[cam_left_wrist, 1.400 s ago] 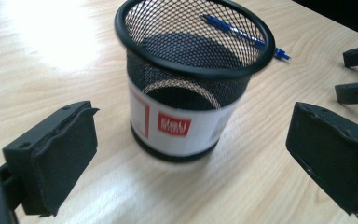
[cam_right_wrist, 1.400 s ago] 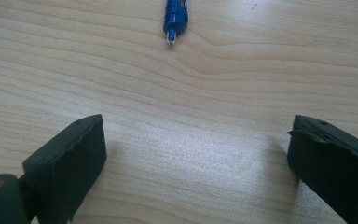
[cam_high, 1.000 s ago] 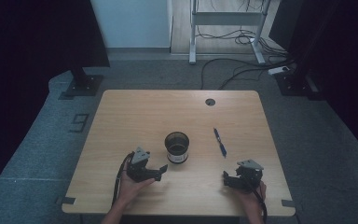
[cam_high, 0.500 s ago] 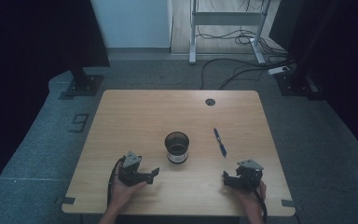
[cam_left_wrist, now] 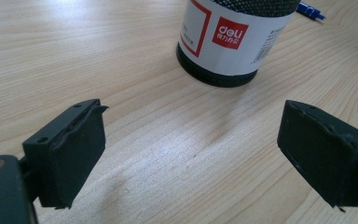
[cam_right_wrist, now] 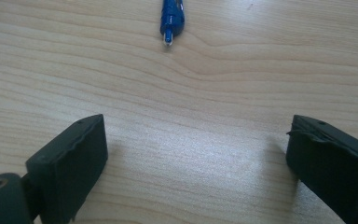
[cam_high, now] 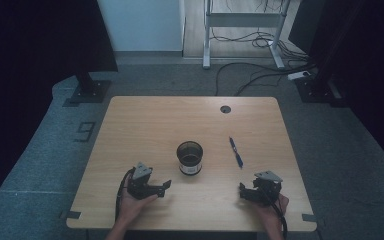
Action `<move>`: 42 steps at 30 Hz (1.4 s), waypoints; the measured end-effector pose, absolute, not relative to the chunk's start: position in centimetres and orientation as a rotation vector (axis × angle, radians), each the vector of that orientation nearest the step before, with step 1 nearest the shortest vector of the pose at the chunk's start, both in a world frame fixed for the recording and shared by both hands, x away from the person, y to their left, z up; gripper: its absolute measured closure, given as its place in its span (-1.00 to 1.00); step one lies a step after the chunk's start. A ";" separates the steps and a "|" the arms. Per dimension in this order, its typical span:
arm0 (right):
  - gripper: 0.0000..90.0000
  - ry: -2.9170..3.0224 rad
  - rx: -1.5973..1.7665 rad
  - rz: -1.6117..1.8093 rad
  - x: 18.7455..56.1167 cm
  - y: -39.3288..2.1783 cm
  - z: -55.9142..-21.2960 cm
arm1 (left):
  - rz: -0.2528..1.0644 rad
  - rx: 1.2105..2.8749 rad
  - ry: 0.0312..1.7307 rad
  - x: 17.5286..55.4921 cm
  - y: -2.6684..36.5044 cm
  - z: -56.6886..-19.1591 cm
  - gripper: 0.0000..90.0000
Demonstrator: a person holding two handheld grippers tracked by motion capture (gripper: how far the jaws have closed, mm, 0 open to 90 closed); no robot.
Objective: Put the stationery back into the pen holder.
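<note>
On the near edge of the wooden table (cam_high: 145, 125), the left gripper (cam_high: 166, 186) has drawn back a little from the mesh pen cup (cam_high: 189, 157) since a second ago, and its jaws have just been closing, yet they stand apart with nothing between them. That reads as a pause before any grasp. The right gripper (cam_high: 242, 192) has kept its place, jaws wide and empty, aimed at the blue pen (cam_high: 236, 152), which lies flat just right of the cup. Count: 1 cup, 1 pen, 2 grippers.
</note>
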State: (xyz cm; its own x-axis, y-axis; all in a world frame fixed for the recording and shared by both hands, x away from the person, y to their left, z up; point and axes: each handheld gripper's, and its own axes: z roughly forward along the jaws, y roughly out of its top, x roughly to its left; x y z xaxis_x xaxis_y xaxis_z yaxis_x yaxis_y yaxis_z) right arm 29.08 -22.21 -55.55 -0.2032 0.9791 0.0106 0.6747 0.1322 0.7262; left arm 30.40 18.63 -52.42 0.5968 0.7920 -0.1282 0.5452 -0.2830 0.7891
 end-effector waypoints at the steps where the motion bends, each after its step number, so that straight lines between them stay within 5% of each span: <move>1: -0.85 1.936 1.584 0.844 29.0 -22.2 -55.5 | 0.363 1.971 1.065 30.4 18.6 -52.5 -0.83; 20: -0.64 1.883 1.575 0.943 29.8 -21.9 -53.1 | 0.356 1.984 1.052 30.2 18.3 -52.4 -0.83; 42: -0.43 1.914 1.525 0.964 35.8 -19.7 -50.6 | 0.336 2.001 1.049 30.2 18.2 -52.4 -0.83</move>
State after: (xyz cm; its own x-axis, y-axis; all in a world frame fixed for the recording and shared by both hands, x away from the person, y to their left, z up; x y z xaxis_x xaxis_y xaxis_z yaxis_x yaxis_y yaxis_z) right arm 35.81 -19.75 -50.57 -0.2427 0.9692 0.0418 0.6108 0.1192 0.7828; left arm 30.20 18.20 -52.44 0.6152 0.7768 -0.1342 0.5545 -0.3053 0.7742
